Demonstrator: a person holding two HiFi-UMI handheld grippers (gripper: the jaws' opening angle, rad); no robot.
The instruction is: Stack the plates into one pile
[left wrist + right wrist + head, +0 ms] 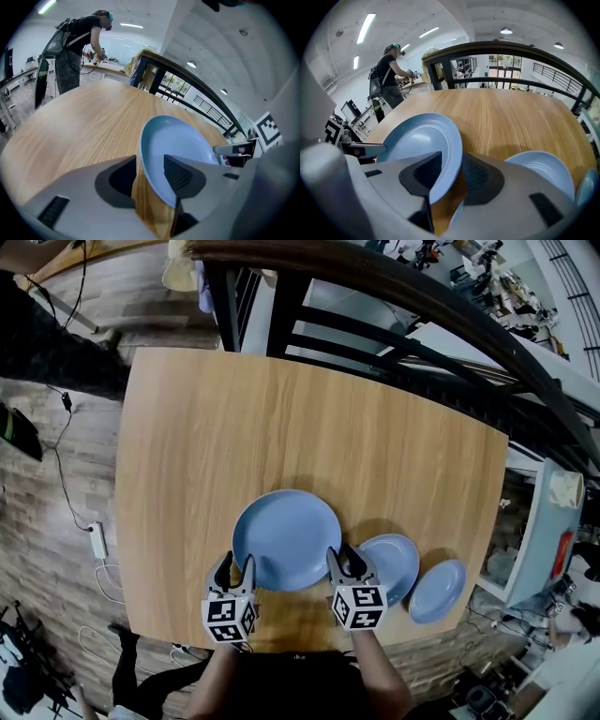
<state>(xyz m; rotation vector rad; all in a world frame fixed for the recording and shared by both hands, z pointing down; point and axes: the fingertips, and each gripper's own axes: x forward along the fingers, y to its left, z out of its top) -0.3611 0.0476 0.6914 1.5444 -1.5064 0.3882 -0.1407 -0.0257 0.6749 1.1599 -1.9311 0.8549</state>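
Three blue plates lie side by side near the front edge of the wooden table (281, 418): a large plate (286, 538), a medium plate (394, 563) and a small plate (439, 590). My left gripper (236, 563) stands open at the large plate's near-left rim. In the left gripper view the large plate's (180, 140) rim runs between the left gripper's (150, 161) jaws, with wood showing beside it. My right gripper (343, 557) is open at the near-right rim. There the large plate's (419, 136) edge passes between the right gripper's (451, 157) jaws, and the medium plate (543, 171) lies just right of them.
A dark curved railing (394, 296) runs behind the table's far edge. A person (77, 47) stands at a bench far behind the table. Cables and a power strip (97, 540) lie on the floor at the left. A white cabinet (553, 521) stands at the right.
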